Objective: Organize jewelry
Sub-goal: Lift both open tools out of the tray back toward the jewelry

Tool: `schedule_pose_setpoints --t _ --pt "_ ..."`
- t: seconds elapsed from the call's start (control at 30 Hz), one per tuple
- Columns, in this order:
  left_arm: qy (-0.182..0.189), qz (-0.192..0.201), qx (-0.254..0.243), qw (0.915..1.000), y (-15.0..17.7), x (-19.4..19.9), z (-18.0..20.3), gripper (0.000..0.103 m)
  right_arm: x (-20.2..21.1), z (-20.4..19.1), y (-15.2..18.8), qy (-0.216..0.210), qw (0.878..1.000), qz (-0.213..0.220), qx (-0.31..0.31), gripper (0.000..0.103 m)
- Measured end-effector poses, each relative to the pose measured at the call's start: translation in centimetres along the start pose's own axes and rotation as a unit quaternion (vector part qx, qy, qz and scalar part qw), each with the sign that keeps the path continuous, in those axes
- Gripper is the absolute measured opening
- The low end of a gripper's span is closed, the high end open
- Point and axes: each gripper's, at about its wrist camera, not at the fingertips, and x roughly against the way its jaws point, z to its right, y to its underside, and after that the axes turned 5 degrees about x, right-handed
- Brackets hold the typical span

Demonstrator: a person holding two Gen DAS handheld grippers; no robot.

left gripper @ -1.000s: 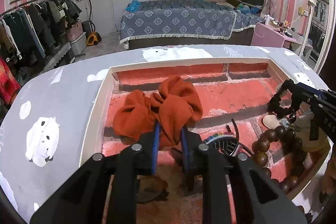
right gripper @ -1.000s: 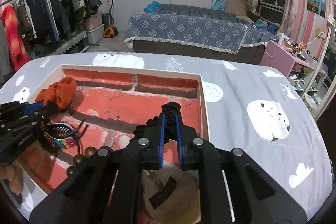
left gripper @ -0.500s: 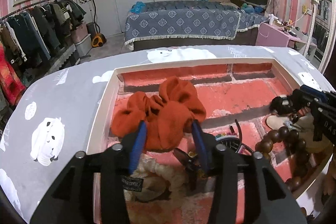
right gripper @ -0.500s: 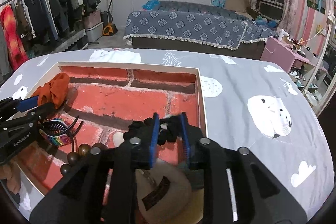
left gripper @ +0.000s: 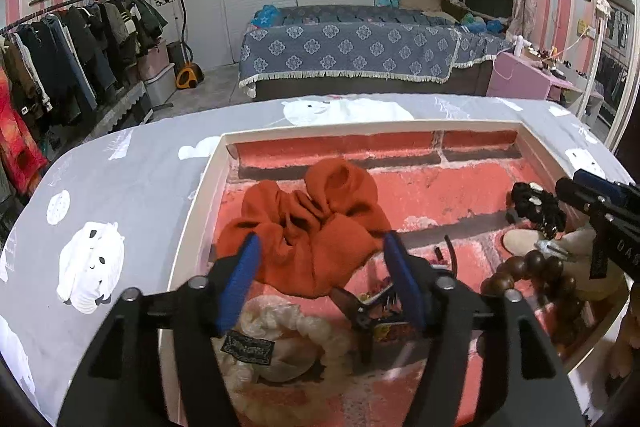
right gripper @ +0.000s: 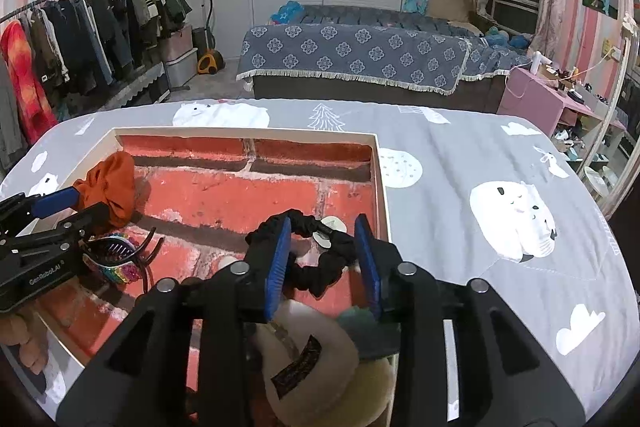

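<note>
Your left tool (left gripper: 320,267) hides the near edge of the orange scrunchie (left gripper: 308,227), which lies in the left part of the brick-patterned tray (left gripper: 192,211); its jaws are opening, blue pads either side of the cloth and clear of it. Below it a cream scrunchie (left gripper: 288,331) is half covered. The wooden bead bracelet (left gripper: 520,275) runs behind your right tool's body at the frame's edge. Your right tool (right gripper: 324,259) is opening too, the black scrunchie (right gripper: 320,259) loose between its pads near the tray's right wall. A rainbow hair claw (right gripper: 116,259) sits partly behind the left tool. The tray rests on the grey table (right gripper: 460,155).
</note>
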Motion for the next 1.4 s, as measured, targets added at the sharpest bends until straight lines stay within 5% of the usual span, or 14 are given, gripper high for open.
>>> schedule_pose_setpoints --t 0.17,0.33,0.53,0.77,0.93,1.13,1.4 --pt "0.000 0.000 0.004 1.0000 -0.2 0.2 -0.1 0.065 0.6 -0.1 -0.2 0.001 1.000 0.009 -0.001 0.048" --pt "-0.004 0.022 0.008 0.9997 -0.8 1.7 -0.2 0.078 1.3 0.3 -0.5 0.005 1.000 0.014 -0.009 0.065" --pt "-0.004 0.072 0.032 0.9968 -3.3 6.6 -1.6 0.083 3.9 0.6 -0.6 -0.010 0.999 0.027 -0.017 0.081" --pt "-0.006 0.105 0.027 0.9941 -3.0 13.6 -3.6 0.086 9.6 -0.4 -0.1 -0.008 0.998 0.053 -0.016 0.084" --pt "-0.016 0.124 0.026 0.9917 0.2 19.6 -6.5 0.086 16.0 -0.5 1.6 -0.003 0.996 0.087 -0.011 0.084" --pt "-0.039 0.165 0.020 0.9853 7.3 26.7 -10.2 0.088 23.1 0.4 8.7 0.001 0.994 0.111 -0.004 0.085" --pt "-0.073 0.149 0.032 0.9856 16.7 29.2 -13.2 0.088 28.9 0.8 18.8 -0.009 0.988 0.140 -0.061 0.088"
